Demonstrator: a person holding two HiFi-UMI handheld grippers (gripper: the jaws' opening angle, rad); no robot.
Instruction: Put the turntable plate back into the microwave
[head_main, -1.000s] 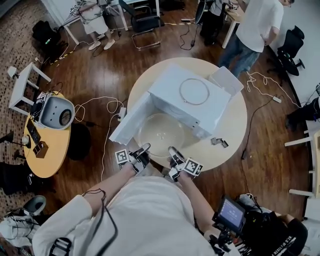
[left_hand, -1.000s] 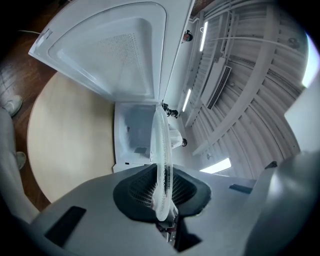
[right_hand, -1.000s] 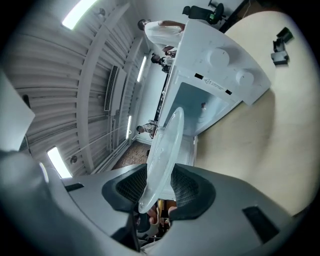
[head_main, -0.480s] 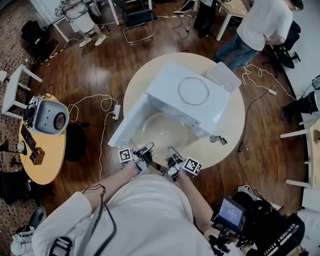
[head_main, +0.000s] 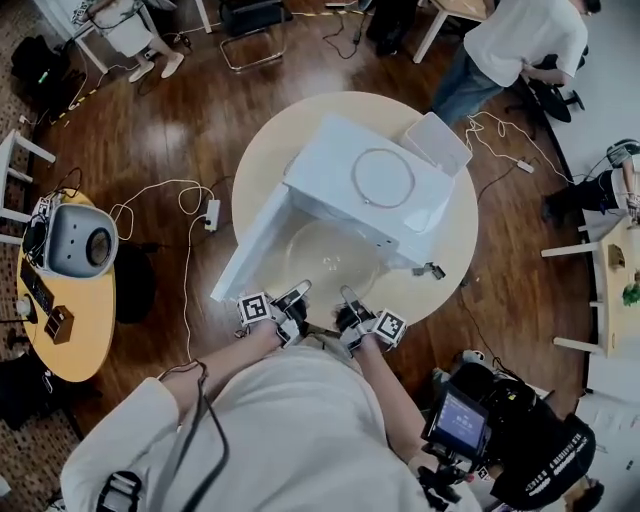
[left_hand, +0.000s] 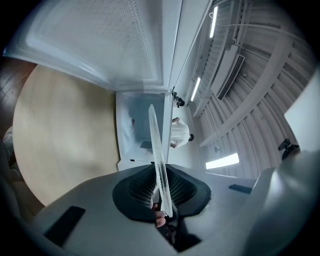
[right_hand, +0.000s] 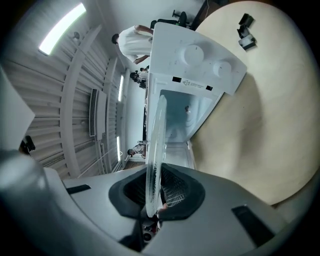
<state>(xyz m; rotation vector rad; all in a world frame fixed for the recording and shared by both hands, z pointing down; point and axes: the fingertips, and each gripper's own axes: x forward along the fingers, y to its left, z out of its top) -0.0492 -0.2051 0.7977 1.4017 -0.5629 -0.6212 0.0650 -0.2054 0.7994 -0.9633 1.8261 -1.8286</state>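
Note:
The clear glass turntable plate (head_main: 325, 262) hangs level in front of the white microwave (head_main: 370, 185), whose door (head_main: 248, 255) stands swung open to the left. My left gripper (head_main: 297, 298) and right gripper (head_main: 348, 300) both clamp the plate's near rim. In the left gripper view the plate (left_hand: 156, 150) shows edge-on, pinched in my left gripper (left_hand: 161, 200), pointing at the open cavity (left_hand: 140, 120). In the right gripper view the plate's rim (right_hand: 155, 145) sits squeezed in my right gripper (right_hand: 152, 200), with the microwave's control panel (right_hand: 200, 65) ahead.
The microwave stands on a round light table (head_main: 455, 250) with a small black clip (head_main: 430, 270) and a white box (head_main: 437, 142). A second round table (head_main: 75, 320) with a white appliance stands at the left. Cables cross the wooden floor. A person (head_main: 520, 45) stands behind.
Both grippers and the plate have shifted a little toward the microwave's opening; more of the plate now lies under the microwave's front. The head camera has drifted too.

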